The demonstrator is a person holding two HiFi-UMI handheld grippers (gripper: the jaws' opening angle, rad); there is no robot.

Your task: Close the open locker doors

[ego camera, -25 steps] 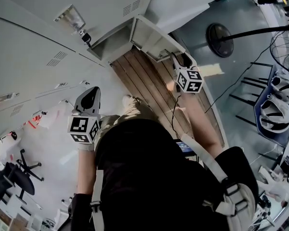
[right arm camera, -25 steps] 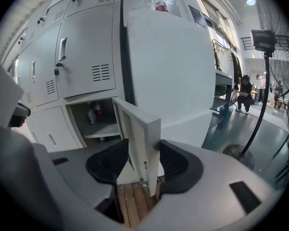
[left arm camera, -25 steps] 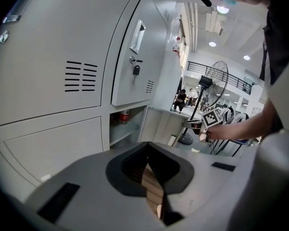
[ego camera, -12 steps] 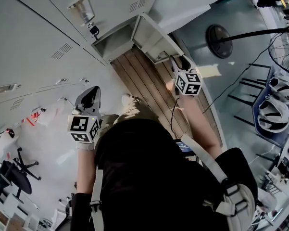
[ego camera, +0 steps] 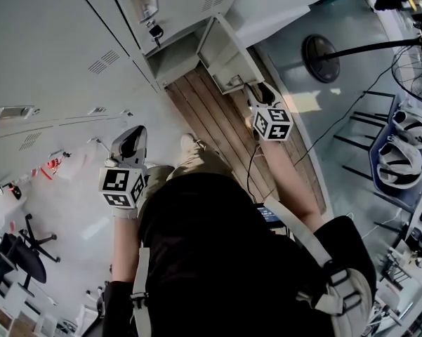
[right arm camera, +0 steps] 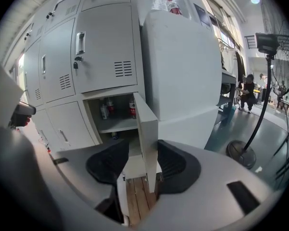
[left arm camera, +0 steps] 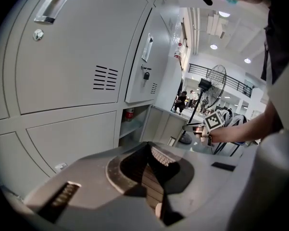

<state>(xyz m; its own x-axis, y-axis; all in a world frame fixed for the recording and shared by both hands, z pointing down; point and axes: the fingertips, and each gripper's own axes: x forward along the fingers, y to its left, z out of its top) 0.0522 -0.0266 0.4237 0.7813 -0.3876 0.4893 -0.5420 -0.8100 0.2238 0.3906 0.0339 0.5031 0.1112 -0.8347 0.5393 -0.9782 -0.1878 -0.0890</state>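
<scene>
Here, the step in hand is closing the one open door (right arm camera: 146, 124), low at the end of the bank of lockers (ego camera: 49, 55) by its right-hand edge. The right gripper (right arm camera: 143, 163) has its jaws wide apart, and the free edge of the door stands between them. Neither pad seems to press on it, so I judge nothing is gripped yet. The left gripper (left arm camera: 152, 163) hangs well apart from the door, in front of closed lockers. Its jaws are partly open with only the wooden floor (ego camera: 214, 121) showing between them.

The next move likely calls for pinching or pushing that edge and swinging the door toward the locker front until it sits flush (a sideways sweep, hinge side fixed).

The right gripper view alone shows inside the locker, with bottles (right arm camera: 131, 108) on a shelf (right arm camera: 116, 124). The head view alone shows how far the door swings out over the wooden floor. The left gripper view shows the right gripper reaching in from the far side.
</scene>
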